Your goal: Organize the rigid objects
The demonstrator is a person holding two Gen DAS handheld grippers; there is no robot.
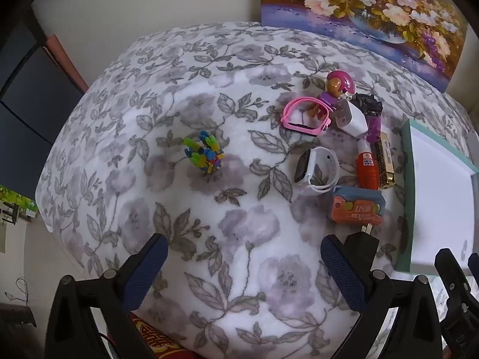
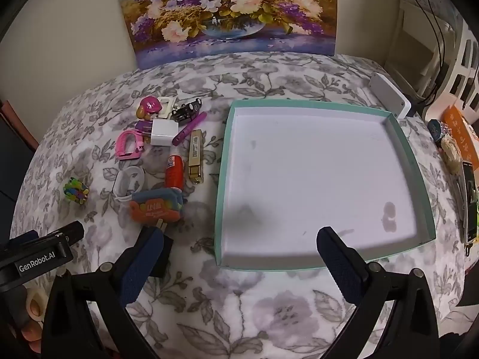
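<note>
Left wrist view: the left gripper hovers with fingers spread wide above the floral-cloth desk, holding nothing. The right gripper, likewise apart, hangs over the near edge of the teal-rimmed white cardboard tray. Beside the tray lies the orange-and-blue plug adapter; "GenRobot.AI" marks the left gripper's body.

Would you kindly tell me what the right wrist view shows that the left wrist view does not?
Only the right wrist view shows the whole tray, bare inside, plus a white box and clutter beyond its right side. Only the left wrist view shows dark furniture left of the bed. Both share the painting, pink watch, white watch, glue bottle, block cluster and both open tongs.
</note>
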